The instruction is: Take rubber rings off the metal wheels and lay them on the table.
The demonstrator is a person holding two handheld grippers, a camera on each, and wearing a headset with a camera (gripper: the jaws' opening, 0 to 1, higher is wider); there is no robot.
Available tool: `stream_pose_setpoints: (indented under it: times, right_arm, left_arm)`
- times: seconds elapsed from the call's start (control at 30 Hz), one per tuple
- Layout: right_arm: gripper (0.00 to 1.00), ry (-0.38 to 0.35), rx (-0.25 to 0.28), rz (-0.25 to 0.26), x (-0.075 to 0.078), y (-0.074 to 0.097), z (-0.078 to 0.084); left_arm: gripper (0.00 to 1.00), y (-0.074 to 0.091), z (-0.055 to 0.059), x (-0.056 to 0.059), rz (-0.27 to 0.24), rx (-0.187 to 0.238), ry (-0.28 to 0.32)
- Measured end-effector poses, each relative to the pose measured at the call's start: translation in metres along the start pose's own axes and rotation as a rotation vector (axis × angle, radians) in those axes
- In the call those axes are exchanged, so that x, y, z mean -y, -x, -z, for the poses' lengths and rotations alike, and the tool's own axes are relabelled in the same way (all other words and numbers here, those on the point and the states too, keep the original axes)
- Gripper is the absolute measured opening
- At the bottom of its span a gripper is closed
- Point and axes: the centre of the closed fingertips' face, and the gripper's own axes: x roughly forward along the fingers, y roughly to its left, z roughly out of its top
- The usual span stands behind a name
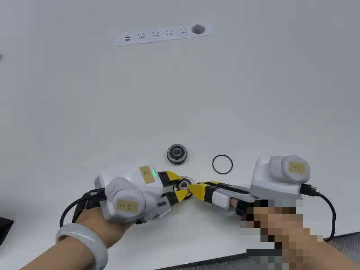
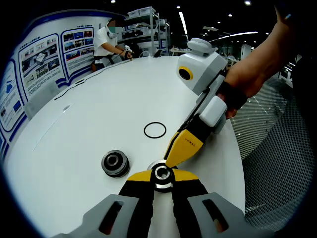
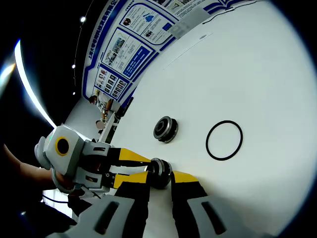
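Looking from the head view, the left gripper (image 1: 178, 189) and right gripper (image 1: 195, 190) meet tip to tip, both closed on one wheel (image 1: 184, 182). In the left gripper view, a second wheel (image 2: 115, 163) lies on the table (image 2: 99, 99) just left of its jaws, and a loose ring (image 2: 155, 130) lies ahead. In the right gripper view, its jaws clamp the wheel, with the ring ahead to the right.

Lab or showroom hall: long white table (image 2: 74, 114), wall posters (image 2: 44, 59), storage racks (image 2: 143, 20), ceiling striplights (image 2: 183, 22).
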Motion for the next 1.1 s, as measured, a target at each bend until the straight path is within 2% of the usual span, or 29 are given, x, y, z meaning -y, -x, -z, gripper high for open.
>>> stream_pose_setpoints:
  times: [0.37, 0.53, 0.87, 1.1]
  right_arm:
    - [0.16, -0.055, -0.005, -0.030, -0.0041, 0.0007, -0.0014]
    - [0.15, -0.057, -0.005, -0.029, -0.0040, 0.0026, -0.0014]
    - [0.07, -0.017, -0.017, 0.002, 0.0028, 0.0024, -0.0004]
    - [0.07, 0.007, -0.027, 0.010, 0.0011, 0.0019, -0.0007]
  left_arm:
    - [0.13, 0.0001, -0.0001, -0.0001, -0.003, 0.003, 0.005]
    - [0.13, 0.0001, -0.0001, -0.0007, -0.003, 0.004, 0.005]
    - [0.13, 0.0000, -0.0001, -0.0007, -0.002, 0.004, 0.010]
    - [0.13, 0.0001, -0.0003, -0.0007, -0.002, 0.004, 0.011]
